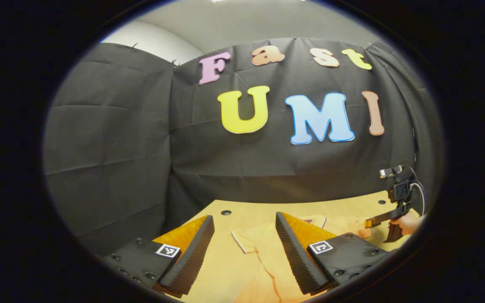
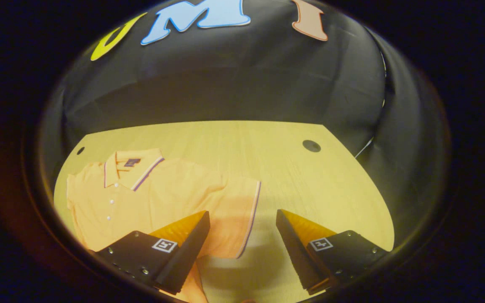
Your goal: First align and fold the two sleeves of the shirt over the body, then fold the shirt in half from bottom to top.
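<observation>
Shirt (image 2: 162,193) fabric is seen spread flat on the wooden table (image 2: 310,185) in the right gripper view, collar toward the far wall and buttons down the placket, with one short sleeve (image 2: 238,219) laid out to the side, its trimmed hem facing the bare tabletop. The right gripper (image 2: 242,240) is held spread wide above that sleeve, nothing being gripped between its fingers. In the left gripper view the left gripper (image 1: 244,248) is likewise held apart with nothing between its fingers, poised over the other side of the shirt (image 1: 263,256), where a sleeve edge lies between the fingers. Farther off at the right of that view, the right gripper (image 1: 369,222) is seen held by a hand (image 1: 409,223) low over the shirt.
</observation>
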The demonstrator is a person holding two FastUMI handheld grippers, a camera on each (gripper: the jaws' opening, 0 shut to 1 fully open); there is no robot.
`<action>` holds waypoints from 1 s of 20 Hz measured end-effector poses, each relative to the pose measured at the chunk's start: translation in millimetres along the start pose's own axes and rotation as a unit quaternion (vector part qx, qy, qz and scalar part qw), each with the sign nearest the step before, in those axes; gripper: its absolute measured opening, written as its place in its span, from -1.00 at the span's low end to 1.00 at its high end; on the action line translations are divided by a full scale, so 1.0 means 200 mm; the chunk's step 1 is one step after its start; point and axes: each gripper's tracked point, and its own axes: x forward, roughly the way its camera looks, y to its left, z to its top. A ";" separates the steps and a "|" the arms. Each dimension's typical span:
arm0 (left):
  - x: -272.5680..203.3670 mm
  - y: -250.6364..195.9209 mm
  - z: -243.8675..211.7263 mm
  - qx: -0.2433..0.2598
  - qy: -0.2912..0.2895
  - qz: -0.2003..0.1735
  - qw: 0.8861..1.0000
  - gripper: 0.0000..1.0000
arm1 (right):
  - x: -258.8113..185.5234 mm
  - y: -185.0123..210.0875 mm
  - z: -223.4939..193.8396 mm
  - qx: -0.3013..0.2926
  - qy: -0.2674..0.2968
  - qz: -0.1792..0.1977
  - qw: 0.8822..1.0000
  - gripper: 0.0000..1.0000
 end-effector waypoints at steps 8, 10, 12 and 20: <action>-0.03 -0.02 -0.07 -0.001 0.016 -0.005 1.000 0.97 | 0.17 0.03 -0.03 0.014 0.035 0.024 0.999 0.94; -0.04 0.00 -0.07 -0.003 0.016 -0.003 1.000 0.97 | 0.18 0.04 -0.04 0.026 0.040 0.032 0.998 0.65; -0.03 0.00 -0.08 -0.007 0.017 -0.002 1.000 0.97 | 0.17 0.04 -0.04 0.029 0.045 0.031 0.998 0.43; -0.02 0.06 -0.07 -0.008 0.014 0.002 1.000 0.97 | 0.14 0.05 0.00 0.054 0.038 0.027 0.997 -0.92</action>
